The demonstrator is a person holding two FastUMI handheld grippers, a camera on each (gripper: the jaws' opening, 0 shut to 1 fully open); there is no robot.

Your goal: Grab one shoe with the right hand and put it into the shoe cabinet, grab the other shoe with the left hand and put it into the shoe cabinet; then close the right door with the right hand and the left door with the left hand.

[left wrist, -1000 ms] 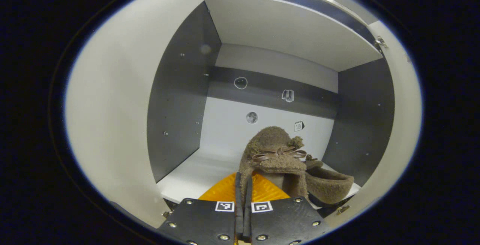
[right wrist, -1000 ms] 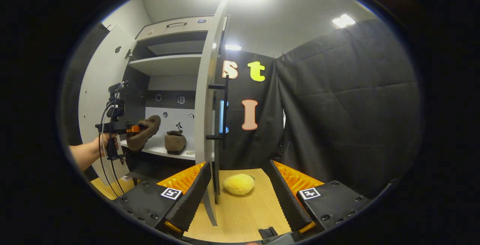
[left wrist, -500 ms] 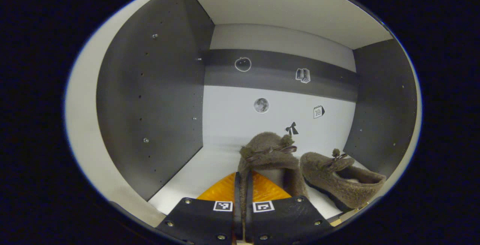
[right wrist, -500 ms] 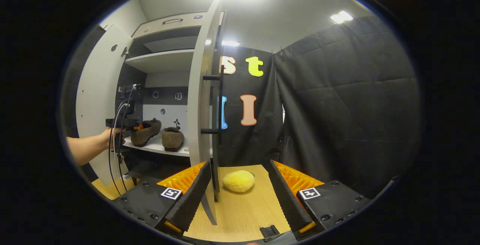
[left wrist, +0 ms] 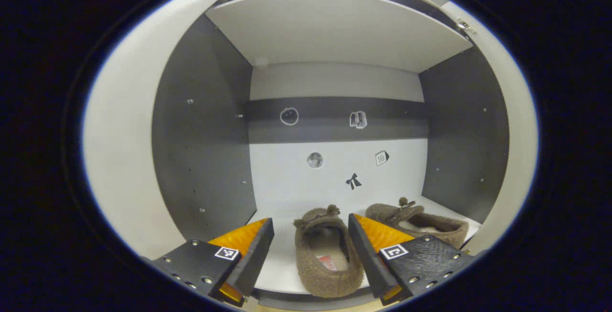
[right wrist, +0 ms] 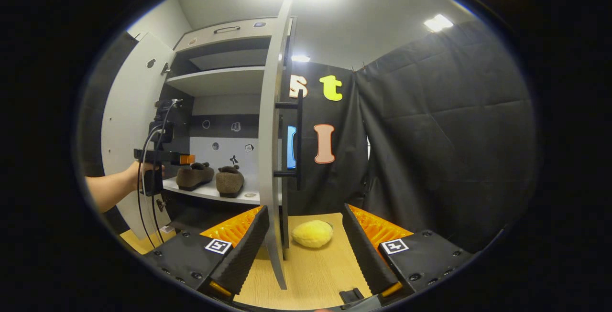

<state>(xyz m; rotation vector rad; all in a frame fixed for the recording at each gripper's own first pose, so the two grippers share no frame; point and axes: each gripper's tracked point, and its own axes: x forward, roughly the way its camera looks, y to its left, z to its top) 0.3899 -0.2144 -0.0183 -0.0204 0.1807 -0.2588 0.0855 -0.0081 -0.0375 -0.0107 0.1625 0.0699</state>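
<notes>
Both views toward shoe cabinet (left wrist: 210, 149)

Square coded marker (left wrist: 226, 253) on each tongs block, tiny number on calendar sticker (left wrist: 381, 157) unreadable

Left hand-held gripper (left wrist: 311, 250) jaws spread, empty; right hand-held gripper (right wrist: 306, 250) likewise.

Fuzzy cloth shoes (left wrist: 327, 254) on smooth matt shelf (left wrist: 282, 259).
</notes>
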